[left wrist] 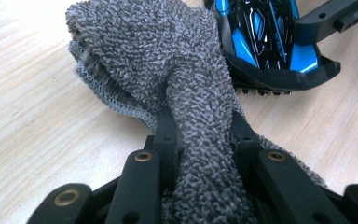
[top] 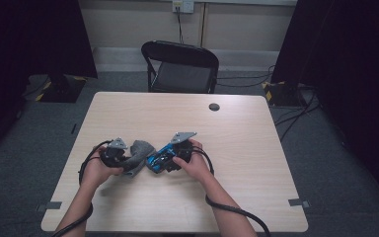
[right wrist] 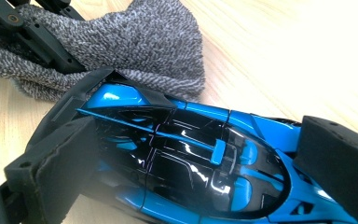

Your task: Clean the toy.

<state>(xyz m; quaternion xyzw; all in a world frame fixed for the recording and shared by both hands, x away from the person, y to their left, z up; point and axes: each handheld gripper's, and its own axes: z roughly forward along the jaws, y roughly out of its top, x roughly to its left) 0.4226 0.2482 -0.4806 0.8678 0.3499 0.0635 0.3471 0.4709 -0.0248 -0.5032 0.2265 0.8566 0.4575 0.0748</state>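
A pale, wood-grain rectangular table (top: 237, 148) takes up the middle of the high view, standing on grey carpet. Beyond its far edge stands a black folding metal chair (top: 180, 66), set back from the table and facing it. A small round dark disc (top: 214, 106) lies on the tabletop near the far edge, well apart from the work.

At the near part of the table, a person's two forearms come in from below, each hand holding a black two-jaw gripper with a grey three-cornered plate on top and a cable trailing back.

The left gripper (top: 114, 154) is clenched on a grey, nubbly terry-cloth rag (top: 139, 154). In the left gripper view the rag (left wrist: 168, 70) is pinched into a narrow rope between the two jaws and spreads out beyond them in a loose bunch that rests on the table.

The right gripper (top: 177, 157) grasps a glossy blue-and-black plastic toy racing car (top: 159, 159), which sits low over the tabletop between the two hands. In the right gripper view the padded jaws press against the car (right wrist: 186, 163) on either side of its body, and the black rear wing touches the bunched rag (right wrist: 140, 51).

In the left gripper view the car (left wrist: 265, 42) lies just beside the rag's far end, touching it.
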